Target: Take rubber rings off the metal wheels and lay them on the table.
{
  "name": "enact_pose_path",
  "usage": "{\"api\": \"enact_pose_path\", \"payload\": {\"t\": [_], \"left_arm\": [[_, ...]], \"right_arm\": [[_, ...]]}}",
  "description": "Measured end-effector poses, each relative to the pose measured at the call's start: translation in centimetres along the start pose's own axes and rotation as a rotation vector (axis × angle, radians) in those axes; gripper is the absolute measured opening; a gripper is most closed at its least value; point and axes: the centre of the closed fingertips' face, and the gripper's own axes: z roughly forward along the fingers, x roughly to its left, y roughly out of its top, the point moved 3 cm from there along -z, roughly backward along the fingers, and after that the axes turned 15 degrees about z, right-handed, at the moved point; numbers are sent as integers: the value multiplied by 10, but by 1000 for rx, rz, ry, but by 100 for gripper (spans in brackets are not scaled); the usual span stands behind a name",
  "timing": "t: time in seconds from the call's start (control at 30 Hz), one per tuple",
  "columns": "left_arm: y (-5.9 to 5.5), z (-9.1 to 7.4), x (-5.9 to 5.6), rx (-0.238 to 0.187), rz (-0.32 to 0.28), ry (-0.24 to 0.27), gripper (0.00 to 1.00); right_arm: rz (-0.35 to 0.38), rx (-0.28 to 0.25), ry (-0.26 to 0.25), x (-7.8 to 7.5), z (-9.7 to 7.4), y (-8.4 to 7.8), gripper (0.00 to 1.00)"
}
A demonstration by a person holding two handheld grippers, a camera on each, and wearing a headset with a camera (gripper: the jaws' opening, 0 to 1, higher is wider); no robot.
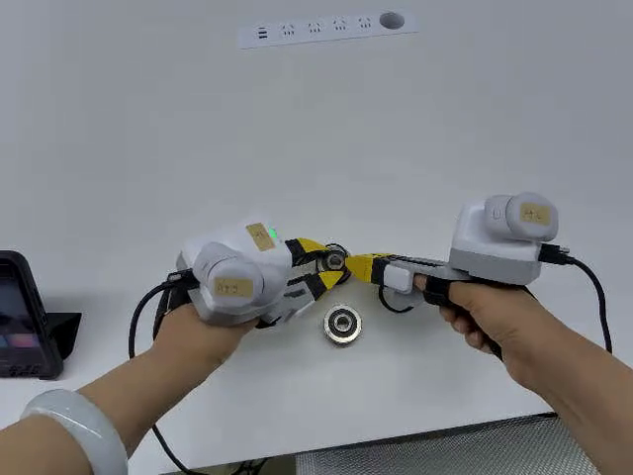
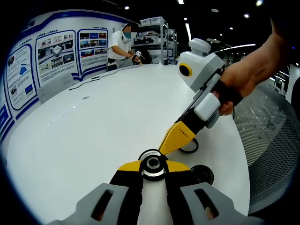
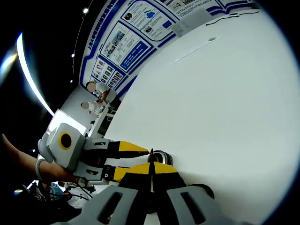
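At our white table (image 1: 445, 148), a wheel (image 1: 342, 324) lies at 6 o'clock near the front edge, with a black ring (image 1: 393, 310) just beside it at 2 o'clock. A power strip (image 1: 321, 28) lies at 12 o'clock. A dark screen (image 1: 20, 315) stands at 9.

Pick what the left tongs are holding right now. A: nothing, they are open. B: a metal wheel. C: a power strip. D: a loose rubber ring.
B: in the left gripper view the left tongs are shut on a metal wheel, its hub between the yellow tips.
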Motion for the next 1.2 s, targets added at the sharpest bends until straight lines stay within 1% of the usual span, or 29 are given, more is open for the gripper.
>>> {"api": "enact_pose_path", "payload": {"t": [0.1, 0.17, 0.37, 0.6, 0.73, 0.8, 0.9, 1.0, 1.07, 1.17, 1.2], "left_arm": [[-1, -3, 2, -4, 1, 12, 22], [-2, -4, 2, -2, -2, 16, 27], [-11, -12, 1, 11, -14, 20, 30], [-20, -21, 0, 12, -51, 36, 39], [-22, -25, 1, 13, -62, 47, 44], [-23, -27, 1, 10, -70, 48, 45], [-25, -28, 1, 11, -77, 52, 49], [-27, -30, 1, 14, -85, 57, 54], [-28, -31, 0, 18, -85, 60, 55], [-29, -31, 0, 15, -88, 60, 56], [-30, -31, -1, 16, -91, 58, 57]], "right_arm": [[0, -1, 3, 1, 0, 0, 2], [-1, -2, 6, 2, -1, 0, 2], [-3, -1, 18, 6, 0, -1, 2], [-6, 0, 39, 14, -3, -5, 2], [-6, 5, 46, 14, -4, -8, 2], [-6, 6, 49, 16, -8, -10, 2], [1, -3, 53, 18, -15, -13, 2], [6, -18, 49, 16, -23, -13, 2], [19, -33, 41, 13, -30, -12, 2], [33, -50, 17, 3, -40, -14, 2], [44, -53, 8, -2, -43, -14, 2]]}}
